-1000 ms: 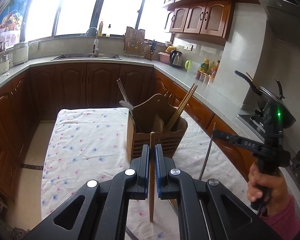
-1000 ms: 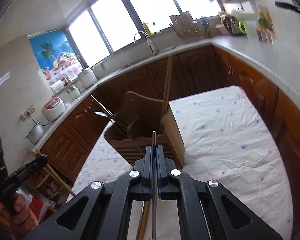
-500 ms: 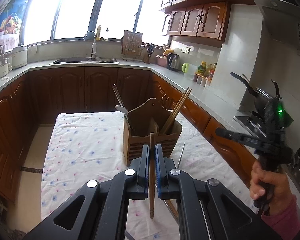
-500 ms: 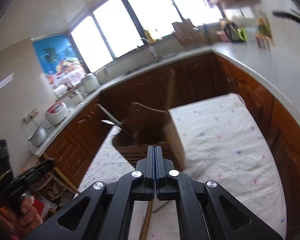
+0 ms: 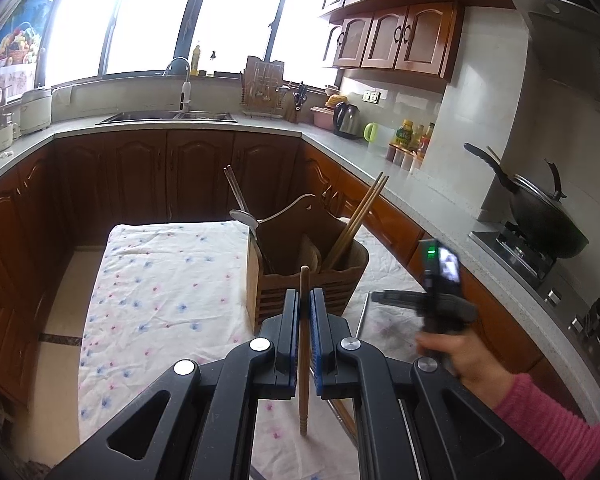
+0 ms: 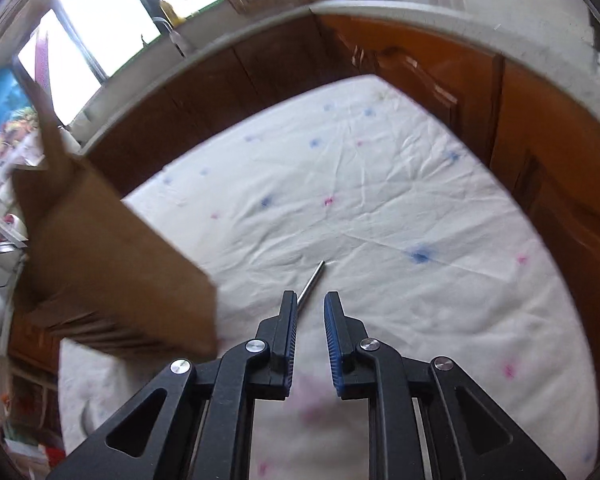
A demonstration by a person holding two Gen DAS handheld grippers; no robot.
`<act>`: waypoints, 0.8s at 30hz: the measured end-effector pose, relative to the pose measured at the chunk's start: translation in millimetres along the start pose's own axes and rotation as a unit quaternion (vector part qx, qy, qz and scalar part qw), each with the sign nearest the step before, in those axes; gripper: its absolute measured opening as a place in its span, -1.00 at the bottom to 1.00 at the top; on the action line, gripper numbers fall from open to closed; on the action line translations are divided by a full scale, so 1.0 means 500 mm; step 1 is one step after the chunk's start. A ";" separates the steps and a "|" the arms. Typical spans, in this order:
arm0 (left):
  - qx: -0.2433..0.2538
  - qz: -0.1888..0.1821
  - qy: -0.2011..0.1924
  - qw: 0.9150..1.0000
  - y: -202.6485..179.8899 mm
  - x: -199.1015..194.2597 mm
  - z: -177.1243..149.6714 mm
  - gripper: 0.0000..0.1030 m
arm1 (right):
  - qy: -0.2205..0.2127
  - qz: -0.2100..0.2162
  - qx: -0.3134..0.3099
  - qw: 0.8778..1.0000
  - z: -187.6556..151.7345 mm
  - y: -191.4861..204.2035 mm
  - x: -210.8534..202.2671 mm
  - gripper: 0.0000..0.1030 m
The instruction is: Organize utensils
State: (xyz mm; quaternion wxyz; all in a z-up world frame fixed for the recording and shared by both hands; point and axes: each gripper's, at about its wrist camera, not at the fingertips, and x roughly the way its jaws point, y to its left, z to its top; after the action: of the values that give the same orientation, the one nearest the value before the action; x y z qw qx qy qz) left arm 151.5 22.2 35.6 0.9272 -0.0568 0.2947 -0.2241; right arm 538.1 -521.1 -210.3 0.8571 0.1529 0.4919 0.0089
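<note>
We hold a wooden chopstick [image 5: 304,344] upright, pinched in our left hand-held gripper [image 5: 305,300], before the wooden caddy [image 5: 300,276] on the worktop [image 5: 160,280]. Our right hand-held gripper [image 6: 311,304] gapes empty over a metal chopstick [image 6: 312,281] lying beside the caddy.

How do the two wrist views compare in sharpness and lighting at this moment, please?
Left wrist view: mostly sharp, the windows blown out to white, the cabinets bowed by the fisheye; the right claw looks slightly smeared, while the left claw holds a crisp wooden chopstick. Right wrist view: motion-blurred, above all the wooden utensil holder; the metal chopstick on the tablecloth stays fairly clear.
</note>
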 end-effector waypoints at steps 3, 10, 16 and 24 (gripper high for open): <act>-0.003 0.001 0.000 1.000 0.009 0.002 0.003 -0.92 | 0.004 -0.018 -0.004 1.000 0.005 0.011 0.038 -0.63; -0.009 -0.003 -0.001 1.000 0.013 0.014 0.006 -0.92 | 0.012 -0.056 -0.068 0.996 -0.002 0.040 0.043 -0.70; -0.007 -0.003 -0.001 1.000 0.008 0.019 0.007 -0.92 | 0.010 0.010 -0.025 1.000 -0.012 0.007 0.010 -0.93; -0.005 0.000 -0.007 1.000 0.000 0.006 0.005 -0.92 | -0.049 0.090 -0.027 0.994 -0.038 0.029 -0.127 -0.94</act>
State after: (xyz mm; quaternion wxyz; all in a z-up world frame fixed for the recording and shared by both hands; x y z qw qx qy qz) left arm 155.0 21.1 36.2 0.9288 -0.0631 0.2896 -0.2226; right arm 491.3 -512.9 -161.8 0.8796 0.1737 0.4333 0.0918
